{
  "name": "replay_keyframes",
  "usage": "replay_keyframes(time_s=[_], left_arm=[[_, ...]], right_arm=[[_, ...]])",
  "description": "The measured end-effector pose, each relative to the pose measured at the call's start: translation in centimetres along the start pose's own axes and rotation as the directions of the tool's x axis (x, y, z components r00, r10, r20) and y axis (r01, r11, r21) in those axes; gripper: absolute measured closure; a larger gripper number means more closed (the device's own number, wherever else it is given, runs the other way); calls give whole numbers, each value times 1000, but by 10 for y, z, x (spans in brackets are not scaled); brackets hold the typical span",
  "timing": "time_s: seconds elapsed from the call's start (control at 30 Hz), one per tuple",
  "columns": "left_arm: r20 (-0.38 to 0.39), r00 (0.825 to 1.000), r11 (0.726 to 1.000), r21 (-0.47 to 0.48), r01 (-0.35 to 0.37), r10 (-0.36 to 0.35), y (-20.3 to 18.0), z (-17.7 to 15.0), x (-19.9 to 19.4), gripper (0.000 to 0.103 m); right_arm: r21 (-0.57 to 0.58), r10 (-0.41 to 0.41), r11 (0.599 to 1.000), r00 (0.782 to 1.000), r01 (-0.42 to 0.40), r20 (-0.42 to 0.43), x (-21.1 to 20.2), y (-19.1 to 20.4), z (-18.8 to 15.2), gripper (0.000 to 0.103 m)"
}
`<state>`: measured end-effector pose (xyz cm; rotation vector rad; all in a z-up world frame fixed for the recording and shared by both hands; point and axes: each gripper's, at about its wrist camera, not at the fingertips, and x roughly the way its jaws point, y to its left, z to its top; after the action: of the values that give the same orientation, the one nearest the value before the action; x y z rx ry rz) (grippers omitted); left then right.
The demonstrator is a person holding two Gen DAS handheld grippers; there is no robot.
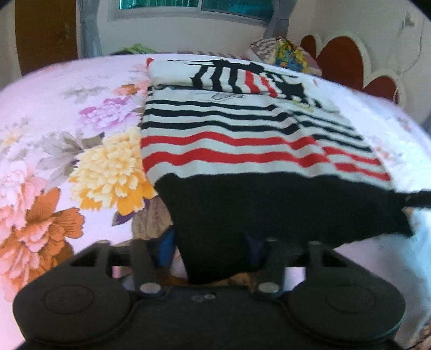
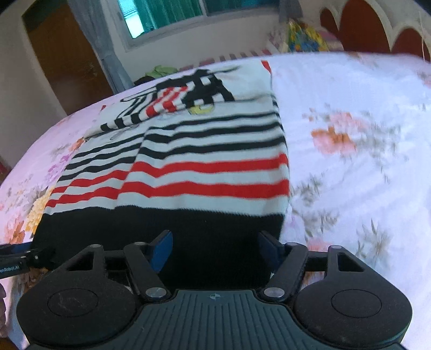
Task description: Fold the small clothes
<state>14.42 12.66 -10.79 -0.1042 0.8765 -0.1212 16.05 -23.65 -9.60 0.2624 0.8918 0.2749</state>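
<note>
The left gripper (image 1: 211,250) pinches the black hem of the striped shirt (image 1: 231,140), which lies on the flowered bed (image 1: 67,134). The right gripper (image 2: 215,247) straddles the same hem, whether clamped I cannot tell.

**A bright bedroom with a floral bed**

A bed fills the near and middle ground, covered by a pale pink sheet (image 1: 67,113) printed with large yellow, orange and lilac flowers. At the far wall a window (image 1: 188,5) with teal panes lets in daylight, a grey curtain (image 1: 90,29) hanging at its left. Further left stands a brown wooden door (image 1: 45,32). On the right rises a scalloped headboard (image 1: 350,59), white-edged with dark red panels, and colourful pillows (image 1: 285,53) lie before it.
</note>
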Motion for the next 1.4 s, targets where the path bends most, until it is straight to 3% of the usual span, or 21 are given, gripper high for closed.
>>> replay_keyframes(time_s=[0.03,0.13,0.27,0.33,0.43,0.5,0.6,0.63,0.67,0.73,0.77,0.83,0.87,0.9,0.93,0.97,1.0,1.03,1.17,1.27,1.4], left_arm=[[-1,998,997,-52,59,-59,7,2,-1,84],[-6,985,964,-205,170,-175,31,2,3,81],[58,965,909,-327,259,-255,50,-3,0,34],[60,954,879,-375,293,-293,53,-4,5,34],[74,943,859,-395,327,-325,54,-1,14,37],[86,928,829,-424,364,-364,58,3,22,40],[70,929,835,-417,358,-363,61,7,30,71],[56,929,836,-419,353,-365,63,8,33,88],[44,931,836,-426,346,-363,64,8,36,93],[48,929,838,-418,351,-366,65,8,36,95],[55,929,843,-404,355,-365,64,9,34,96],[167,913,824,-393,408,-373,67,8,16,97],[245,890,807,-379,452,-383,70,7,5,97],[286,885,825,-339,453,-368,71,6,-4,97],[224,923,872,-316,374,-315,69,7,1,97],[139,943,877,-347,333,-303,72,3,16,97],[101,942,859,-388,332,-319,76,-2,25,97],[104,938,851,-398,343,-329,77,-5,27,97],[166,918,802,-447,396,-361,83,-6,20,97],[205,907,774,-473,421,-368,85,0,14,97],[257,899,775,-458,437,-355,80,32,5,97]], right_arm=[[19,15,1000,1000,-15,6,-2,-3,0,33],[75,35,997,999,-36,16,-6,-11,2,33],[179,40,983,998,-47,42,-12,-33,4,33],[238,46,970,998,-52,31,-8,-46,3,33],[304,112,945,993,-119,39,-2,-58,4,33],[320,167,932,985,-171,41,1,-61,5,33],[350,235,907,971,-235,44,5,-65,5,34],[355,255,900,966,-252,39,5,-64,5,49],[366,285,891,958,-270,12,9,-64,5,60],[352,280,900,960,-257,-15,14,-59,4,90],[326,271,912,962,-248,-24,14,-56,5,99],[298,270,917,963,-264,22,3,-52,9,98],[300,300,902,950,-311,84,-9,-54,12,99],[286,312,897,941,-338,133,-17,-57,13,99],[271,277,916,955,-296,108,-14,-59,13,99],[271,231,934,972,-231,31,-2,-63,12,99],[291,222,935,974,-201,-40,11,-69,8,99],[301,237,929,971,-216,-34,11,-72,7,99],[325,265,907,963,-266,50,-3,-74,15,99],[282,267,917,959,-283,92,-11,-63,30,99],[198,274,933,949,-302,157,-18,-42,72,99]])
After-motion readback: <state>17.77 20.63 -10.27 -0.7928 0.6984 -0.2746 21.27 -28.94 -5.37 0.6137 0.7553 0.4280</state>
